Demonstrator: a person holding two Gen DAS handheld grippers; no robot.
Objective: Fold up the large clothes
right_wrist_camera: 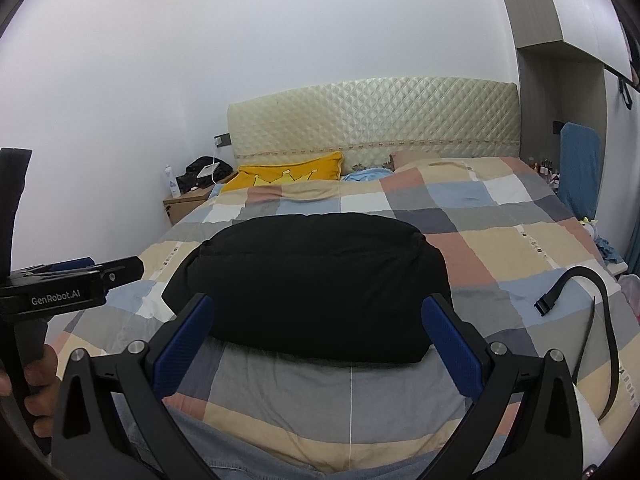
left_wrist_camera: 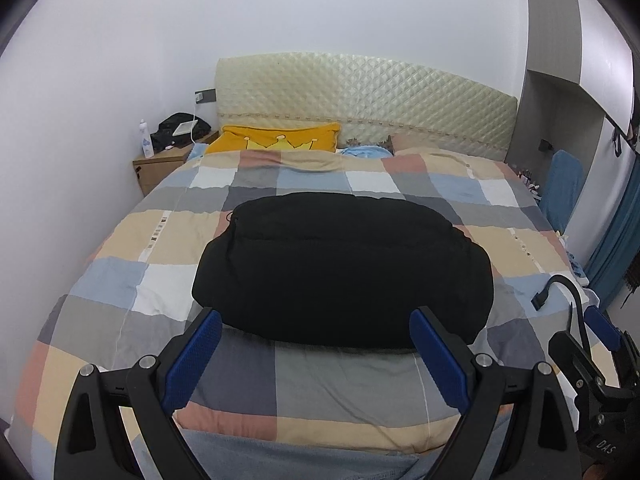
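A large black garment (left_wrist_camera: 340, 268), thick and puffy like a padded coat, lies folded into a compact rounded bundle in the middle of the bed, on top of the checked quilt (left_wrist_camera: 496, 236). Its surface is smooth and matt, with a faint seam running across near the far edge. The near edge is a soft, rolled fold facing the foot of the bed. In the right wrist view the bundle (right_wrist_camera: 316, 284) looks boxier, with a squared far right corner.
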